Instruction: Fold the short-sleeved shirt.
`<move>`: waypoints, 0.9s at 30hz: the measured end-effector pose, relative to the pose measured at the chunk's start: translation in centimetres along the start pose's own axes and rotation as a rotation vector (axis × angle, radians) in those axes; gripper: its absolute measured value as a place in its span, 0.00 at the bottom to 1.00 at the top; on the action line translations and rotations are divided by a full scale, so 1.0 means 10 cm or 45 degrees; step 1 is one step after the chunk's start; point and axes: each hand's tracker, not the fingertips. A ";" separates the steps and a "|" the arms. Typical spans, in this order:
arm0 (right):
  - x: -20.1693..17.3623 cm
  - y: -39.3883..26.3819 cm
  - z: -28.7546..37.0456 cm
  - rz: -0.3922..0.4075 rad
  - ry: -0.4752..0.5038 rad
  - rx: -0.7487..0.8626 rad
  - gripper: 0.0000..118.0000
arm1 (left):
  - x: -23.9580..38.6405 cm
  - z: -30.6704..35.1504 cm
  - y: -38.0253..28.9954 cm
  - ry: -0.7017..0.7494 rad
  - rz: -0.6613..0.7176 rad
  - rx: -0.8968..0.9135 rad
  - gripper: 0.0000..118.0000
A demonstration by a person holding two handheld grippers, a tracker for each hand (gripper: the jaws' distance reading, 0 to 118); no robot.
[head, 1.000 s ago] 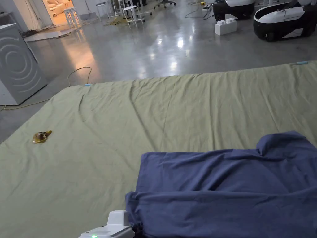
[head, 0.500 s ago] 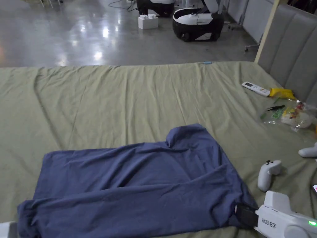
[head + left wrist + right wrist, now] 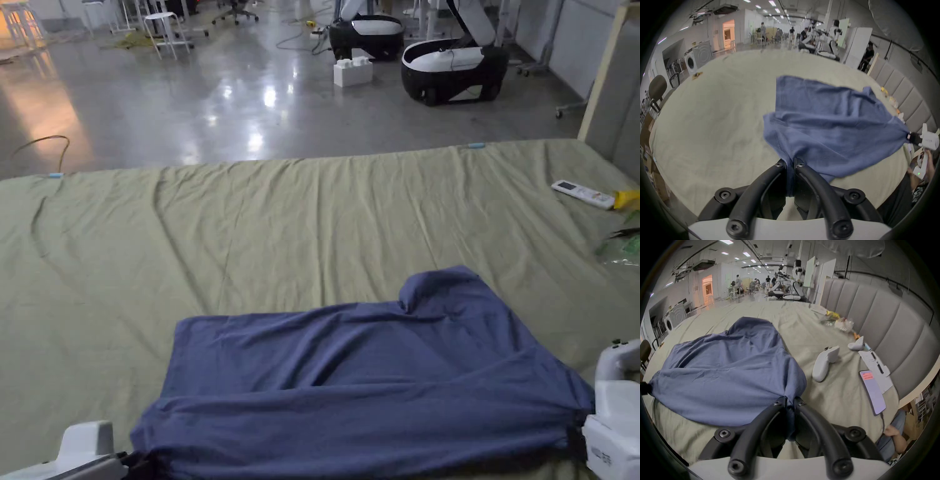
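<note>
Nearest the person, the blue shirt (image 3: 369, 381) is held by its near edge at both ends. The left gripper (image 3: 790, 164) is seen with its jaws pressed together on a bunched corner of fabric, and the right gripper (image 3: 789, 400) is likewise clamped on the opposite corner, cloth gathered between its jaws. In the head view the two grippers are placed at the left (image 3: 134, 462) and right (image 3: 578, 431) ends of the near edge, which is drawn fairly taut between them.

The shirt is spread on the pale green sheet (image 3: 281, 219) of the bed, its near part lifted a little and its far part resting flat, with one rounded lobe, probably a sleeve, pushed up at the far right. The fabric is judged light, soft and limp: it sags and wrinkles freely, so corners or hem ends are the sensible places to be gripped, and both must be carried together or the fold will skew.

To the right a white controller (image 3: 825, 363) and a phone (image 3: 873, 391) lie near the shirt; a remote (image 3: 582, 194) lies farther off. Beyond the bed a shiny floor (image 3: 250, 94) is seen.
</note>
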 end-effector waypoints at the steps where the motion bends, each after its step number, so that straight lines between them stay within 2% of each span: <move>1: 0.01 -0.02 0.07 -0.007 0.001 0.009 0.07 | -0.02 0.10 0.03 0.010 -0.001 0.026 0.06; 5: 0.02 -0.18 0.40 0.032 -0.034 0.036 0.07 | -0.08 0.41 -0.04 0.014 -0.017 0.033 0.07; 9: 0.15 -0.54 0.67 0.004 -0.012 -0.009 0.07 | -0.19 0.61 -0.39 -0.008 0.004 -0.016 0.07; 12: 0.12 -0.75 0.76 0.112 -0.026 -0.059 0.07 | -0.20 0.65 -0.68 -0.015 0.021 -0.053 0.07; 14: 0.09 -0.83 0.76 0.113 -0.019 -0.058 0.07 | -0.20 0.55 -0.82 -0.014 0.038 -0.077 0.07; 15: 0.09 -0.85 0.73 0.108 -0.012 -0.052 0.08 | -0.22 0.49 -0.88 -0.012 0.051 -0.083 0.11; 16: 0.10 -0.86 0.63 0.104 -0.010 -0.069 0.12 | -0.23 0.42 -0.94 0.001 0.061 -0.088 0.21; 18: 0.12 -0.91 0.53 0.115 -0.012 -0.095 0.50 | -0.27 0.31 -1.00 0.063 0.087 -0.110 0.61; 19: 0.16 -0.93 0.50 0.104 -0.005 -0.097 0.61 | -0.28 0.30 -1.03 0.077 0.097 -0.112 0.69; 21: 0.26 -0.93 0.53 0.058 0.006 -0.075 0.59 | -0.29 0.52 -1.04 0.117 0.154 -0.009 0.69; 23: 0.38 -0.90 0.72 -0.046 0.043 0.042 0.59 | -0.28 0.82 -1.05 0.067 0.151 0.125 0.69; 27: 0.51 -0.73 1.29 -0.212 0.168 0.304 0.59 | -0.04 1.52 -0.94 0.151 -0.032 0.387 0.69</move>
